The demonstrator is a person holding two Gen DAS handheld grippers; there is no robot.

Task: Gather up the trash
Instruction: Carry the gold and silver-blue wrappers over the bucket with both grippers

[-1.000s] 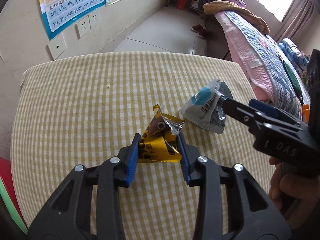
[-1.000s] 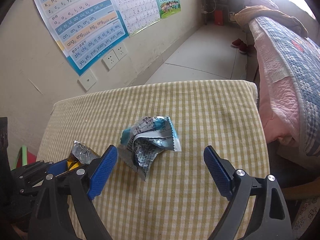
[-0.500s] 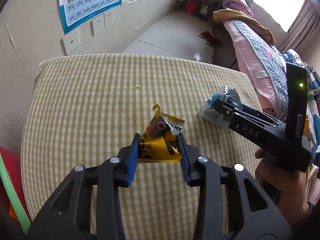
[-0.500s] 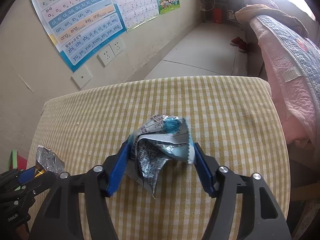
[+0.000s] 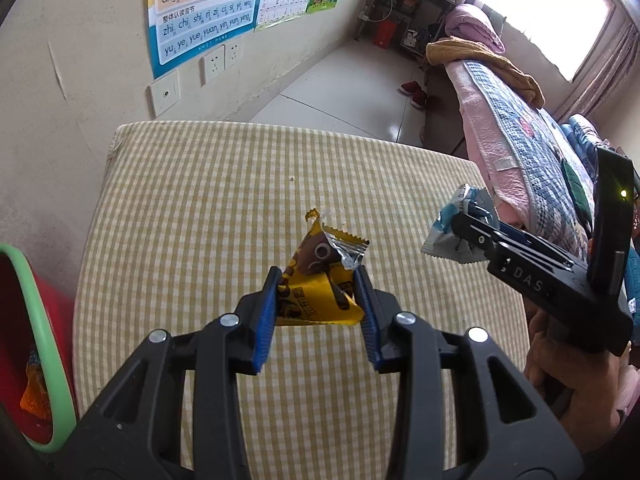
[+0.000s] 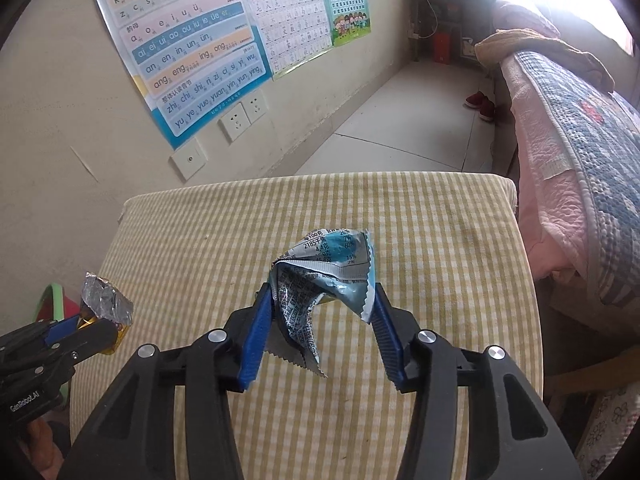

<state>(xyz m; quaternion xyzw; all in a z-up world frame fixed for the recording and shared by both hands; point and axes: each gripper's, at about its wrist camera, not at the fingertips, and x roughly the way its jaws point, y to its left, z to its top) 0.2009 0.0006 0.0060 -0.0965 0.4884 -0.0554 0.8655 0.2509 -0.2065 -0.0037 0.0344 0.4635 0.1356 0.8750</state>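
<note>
Left gripper [image 5: 318, 286] clamped on a yellow wrapper [image 5: 320, 300] and right gripper [image 6: 320, 300] clamped on a crumpled blue wrapper [image 6: 324, 276], both held above the checked table [image 5: 200, 220], with a red bin [image 5: 28, 340] below-left of the left gripper.

Blue-and-orange pinyin wall poster [image 6: 176, 44], upper left: "b p m f", "ai ei ui ao ou iu ie üe er", "an en in un ün", "zhi chi shi ri zi ci si"; crumpled blue-and-white printed wrapper [image 6: 324, 276], centre: "100", "2185", "26%", "15%"; black left gripper body [image 6: 24, 376], lower left: "GenRobot.AI"; black right gripper body [image 5: 536, 276], right of frame: "DAS".
</note>
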